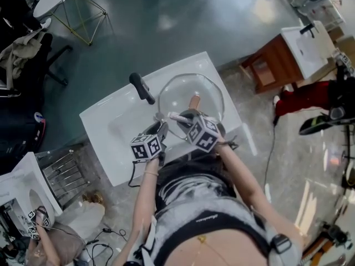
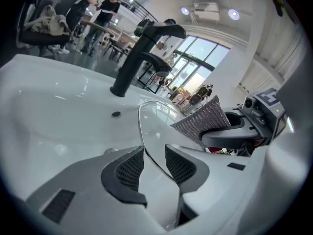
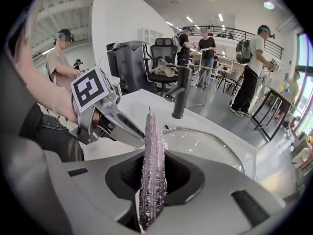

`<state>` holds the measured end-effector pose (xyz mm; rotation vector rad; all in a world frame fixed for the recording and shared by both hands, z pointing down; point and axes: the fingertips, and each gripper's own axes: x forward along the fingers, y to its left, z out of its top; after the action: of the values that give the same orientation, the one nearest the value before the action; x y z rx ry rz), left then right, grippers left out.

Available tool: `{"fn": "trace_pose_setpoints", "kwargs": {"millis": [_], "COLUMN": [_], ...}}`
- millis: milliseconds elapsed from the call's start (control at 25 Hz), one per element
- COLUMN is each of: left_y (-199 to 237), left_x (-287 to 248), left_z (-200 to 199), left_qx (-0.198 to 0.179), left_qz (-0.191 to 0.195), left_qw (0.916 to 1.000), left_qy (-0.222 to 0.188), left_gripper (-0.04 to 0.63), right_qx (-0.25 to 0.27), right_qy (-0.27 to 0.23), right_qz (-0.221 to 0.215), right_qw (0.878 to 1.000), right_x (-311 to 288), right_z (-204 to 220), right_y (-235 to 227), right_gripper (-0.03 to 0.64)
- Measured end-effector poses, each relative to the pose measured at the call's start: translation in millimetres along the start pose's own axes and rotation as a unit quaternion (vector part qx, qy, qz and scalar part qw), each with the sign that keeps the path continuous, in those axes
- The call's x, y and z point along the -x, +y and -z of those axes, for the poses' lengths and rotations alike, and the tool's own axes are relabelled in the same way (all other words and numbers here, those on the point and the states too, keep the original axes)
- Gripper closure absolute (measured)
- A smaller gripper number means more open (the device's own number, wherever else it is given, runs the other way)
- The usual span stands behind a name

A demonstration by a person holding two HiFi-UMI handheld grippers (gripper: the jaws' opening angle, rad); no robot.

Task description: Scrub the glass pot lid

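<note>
Okay, head view: glass pot lid (image 1: pixel 177 96) sits over the basin of the white sink (image 1: pixel 111 126), centre of frame, its tan knob just right of centre. Black faucet (image 1: pixel 142 87) is at the lid's upper left. Both tools meet at the lid's lower-left rim.

Left gripper (image 2: pixel 154 163), own view: 2 jaws partly apart, the lid's thin rim runs on a slant between the pads. A gap shows on each side of the rim, so the pads don't look pressed on it. Lid rises on edge from the jaws toward frame centre, basin and drain behind it on the left.

Right gripper (image 3: pixel 152 180), own view: jaws closed tight on a silvery mesh scrub cloth (image 3: pixel 152 151), which stands upright out of the jaws at centre frame. Lid lies just beyond, right of centre, faucet behind it. Left gripper's tip comes in from the left, right beside the cloth.

Left gripper view puts the cloth at right of centre, against the lid's far face near the rim. Several people stand in the room behind, upper frame.
</note>
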<state>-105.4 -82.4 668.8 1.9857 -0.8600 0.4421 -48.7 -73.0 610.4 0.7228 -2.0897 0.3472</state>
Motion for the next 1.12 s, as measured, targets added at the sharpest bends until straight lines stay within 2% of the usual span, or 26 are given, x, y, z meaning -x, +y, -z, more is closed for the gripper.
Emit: {"fn": "trace_pose_setpoints", "kwargs": {"millis": [280,400,640,920,1120], "left_y": [-8,-18,-48,-83,-115], "left_x": [22,28,30,34,37], "left_z": [-16,-25,-39,-51,-59], "left_qx": [-0.031,-0.048,-0.123,-0.152,-0.163], "left_qz": [-0.012,-0.002,0.016,0.027,0.023], "left_qw": [0.9988,0.9976,0.9894,0.9823,0.9784], "left_qy": [-0.035,-0.05,-0.075,-0.106,-0.126], "left_gripper": [0.454,0.456,0.477,0.6,0.604], "right_qx": [-0.04,-0.059,-0.091,-0.102,-0.099], "right_qy": [-0.049,-0.079,-0.132,-0.195,-0.221], "right_qz": [0.006,0.003,0.023,0.03,0.026], "right_qw": [0.998,0.995,0.987,0.975,0.97], "right_x": [26,32,43,62,79], "right_z": [4,0,-7,-10,-6], "right_y": [-3,-4,-12,-30,-39], "right_gripper": [0.534,0.534,0.532,0.531,0.534]}}
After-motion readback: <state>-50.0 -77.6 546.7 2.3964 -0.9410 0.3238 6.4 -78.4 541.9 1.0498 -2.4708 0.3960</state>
